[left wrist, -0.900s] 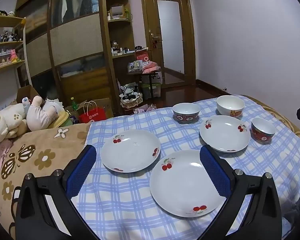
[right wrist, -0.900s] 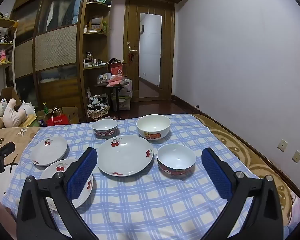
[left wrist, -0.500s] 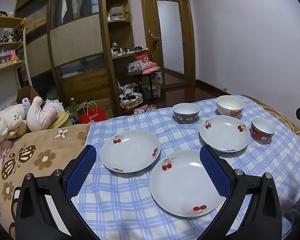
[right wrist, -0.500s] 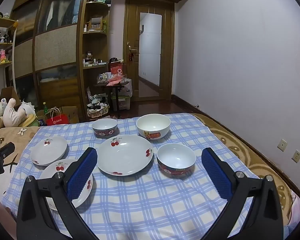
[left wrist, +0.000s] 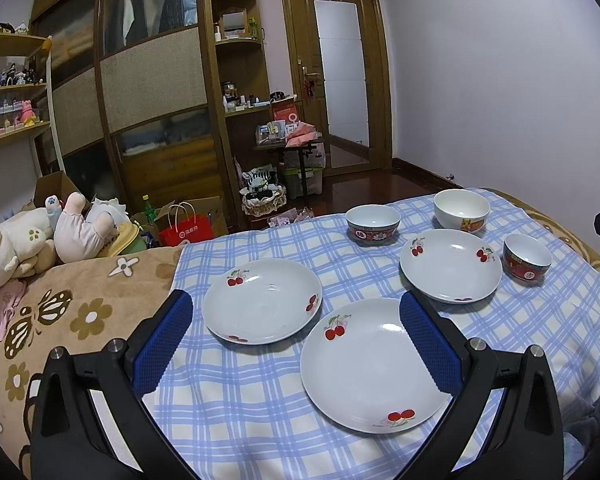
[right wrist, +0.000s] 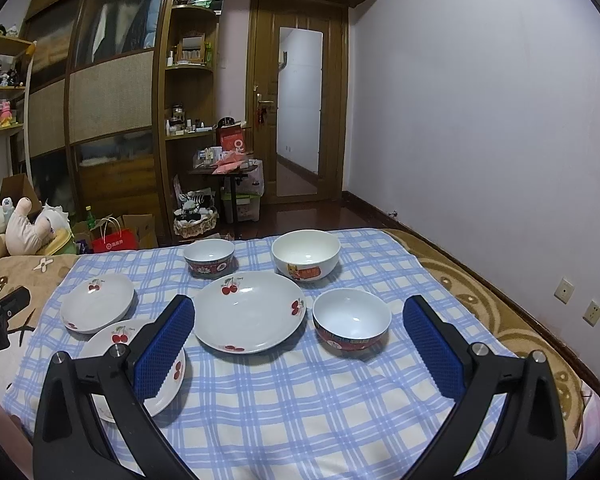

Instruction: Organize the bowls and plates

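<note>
Three white cherry-print plates lie apart on a blue checked cloth (left wrist: 260, 392): a near plate (left wrist: 370, 362), a left plate (left wrist: 262, 300) and a far right plate (left wrist: 450, 266). Behind them stand a red-patterned bowl (left wrist: 373, 222), a large white bowl (left wrist: 462, 210) and a small red bowl (left wrist: 527, 255). My left gripper (left wrist: 294, 344) hovers open above the near and left plates, holding nothing. In the right wrist view, my right gripper (right wrist: 298, 348) hangs open over the cloth, with the big plate (right wrist: 249, 310) and a red bowl (right wrist: 352, 322) seen between its fingers, untouched.
The cloth covers a bed with a brown flowered blanket (left wrist: 60, 320) at the left. Plush toys (left wrist: 40, 240) sit at its far left. A red paper bag (left wrist: 186, 230), boxes and a wooden wardrobe (left wrist: 148, 100) stand beyond. A lilac wall (right wrist: 480, 120) runs along the right.
</note>
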`<state>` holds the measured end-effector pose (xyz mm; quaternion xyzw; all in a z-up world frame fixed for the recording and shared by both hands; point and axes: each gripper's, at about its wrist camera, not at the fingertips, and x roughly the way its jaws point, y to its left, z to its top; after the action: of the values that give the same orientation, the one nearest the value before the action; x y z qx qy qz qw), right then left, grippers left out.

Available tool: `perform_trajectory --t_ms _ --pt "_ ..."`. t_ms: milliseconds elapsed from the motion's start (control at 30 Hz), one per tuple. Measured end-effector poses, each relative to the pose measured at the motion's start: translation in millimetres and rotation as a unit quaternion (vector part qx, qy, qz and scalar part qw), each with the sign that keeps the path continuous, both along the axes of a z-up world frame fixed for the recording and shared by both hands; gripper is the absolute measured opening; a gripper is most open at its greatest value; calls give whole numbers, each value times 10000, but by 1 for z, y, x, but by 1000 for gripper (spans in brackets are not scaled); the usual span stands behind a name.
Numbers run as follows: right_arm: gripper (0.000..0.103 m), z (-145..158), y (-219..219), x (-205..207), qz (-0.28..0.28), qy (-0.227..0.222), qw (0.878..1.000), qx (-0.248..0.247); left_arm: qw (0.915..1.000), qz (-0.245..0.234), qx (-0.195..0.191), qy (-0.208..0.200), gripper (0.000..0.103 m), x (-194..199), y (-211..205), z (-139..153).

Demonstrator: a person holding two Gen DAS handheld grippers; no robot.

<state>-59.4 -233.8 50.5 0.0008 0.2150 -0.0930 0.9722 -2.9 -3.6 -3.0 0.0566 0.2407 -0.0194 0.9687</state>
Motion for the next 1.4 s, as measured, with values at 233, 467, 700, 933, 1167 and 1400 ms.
perform_trajectory --t_ms 233,467,700,933,1167,1400 --pt "103 0 0 0 5 1 10000 1 10000 4 5 4 102 1 0 0" --pt "103 1 0 1 -31 -31 10000 -12 10000 -14 -11 18 102 0 2 0" --pt "103 -5 -2 -2 -48 -37 10000 -15 10000 -15 -4 21 102 0 2 -1" --pt "103 -3 -2 -1 -50 -41 10000 -8 10000 -27 3 41 102 0 3 -1" --pt "103 -3 -2 -1 -49 -37 10000 -12 10000 -19 -1 46 102 0 2 -2" --pt "103 -4 -3 -1 -53 -38 10000 -9 10000 -29 8 41 102 0 2 -2"
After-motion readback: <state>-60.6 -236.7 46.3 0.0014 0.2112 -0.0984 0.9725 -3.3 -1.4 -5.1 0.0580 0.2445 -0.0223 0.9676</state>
